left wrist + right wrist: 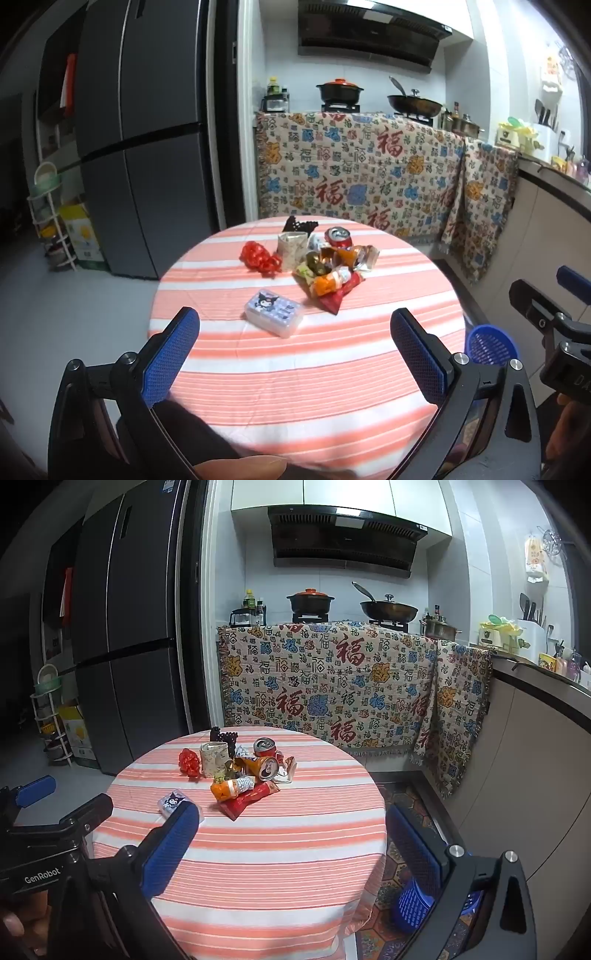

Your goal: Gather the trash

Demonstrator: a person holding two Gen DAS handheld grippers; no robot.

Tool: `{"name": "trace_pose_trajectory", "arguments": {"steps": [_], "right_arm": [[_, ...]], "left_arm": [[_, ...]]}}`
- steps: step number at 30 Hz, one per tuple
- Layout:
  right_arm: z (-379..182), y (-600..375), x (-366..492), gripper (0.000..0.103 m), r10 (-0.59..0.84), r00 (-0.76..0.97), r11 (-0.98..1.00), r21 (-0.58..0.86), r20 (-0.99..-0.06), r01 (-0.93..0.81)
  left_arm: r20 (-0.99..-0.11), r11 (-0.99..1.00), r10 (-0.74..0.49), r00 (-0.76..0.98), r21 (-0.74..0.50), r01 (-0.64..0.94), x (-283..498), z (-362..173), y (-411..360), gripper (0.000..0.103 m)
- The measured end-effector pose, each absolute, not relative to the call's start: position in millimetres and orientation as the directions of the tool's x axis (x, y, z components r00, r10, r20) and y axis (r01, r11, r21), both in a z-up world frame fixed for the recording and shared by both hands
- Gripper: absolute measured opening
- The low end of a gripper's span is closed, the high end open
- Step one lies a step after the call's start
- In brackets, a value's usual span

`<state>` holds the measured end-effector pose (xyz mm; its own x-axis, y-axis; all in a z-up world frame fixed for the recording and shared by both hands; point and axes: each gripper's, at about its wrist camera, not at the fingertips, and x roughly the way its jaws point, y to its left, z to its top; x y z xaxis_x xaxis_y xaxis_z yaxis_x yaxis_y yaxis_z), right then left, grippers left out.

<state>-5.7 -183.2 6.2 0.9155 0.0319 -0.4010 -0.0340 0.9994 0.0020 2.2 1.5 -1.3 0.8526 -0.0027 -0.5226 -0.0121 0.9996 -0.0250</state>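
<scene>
Trash pile lies well beyond both wide-open, empty tongs.

Round table: one, striped cloth. Two grippers: left gripper, right gripper, each with two blue fingers spread wide.

Trash heap past table centre, toward 12 o'clock:
- drink cans: two; red can upright, orange can on side.
- red wrapper: one, at heap's 6 o'clock edge.
- orange packet: one, atop red wrapper.
- red crumpled bag: one, heap's 9 o'clock.
- beige paper cup: one.
- other scraps in heap: too jumbled to count.

Tissue pack: one, at heap's 7 o'clock.

Blue basket: one, on floor, table's 4 o'clock.
</scene>
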Motion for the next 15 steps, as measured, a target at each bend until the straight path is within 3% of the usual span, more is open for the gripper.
{"name": "trace_pose_trajectory", "arguments": {"steps": [15], "right_arm": [[10, -179, -3, 0.103, 0.032, 0.917, 0.999, 0.005, -0.399, -0.032]], "left_arm": [[-0.523, 1.000, 0.006, 0.852, 0.001, -0.006, -3, -2, -8, 0.103]]}}
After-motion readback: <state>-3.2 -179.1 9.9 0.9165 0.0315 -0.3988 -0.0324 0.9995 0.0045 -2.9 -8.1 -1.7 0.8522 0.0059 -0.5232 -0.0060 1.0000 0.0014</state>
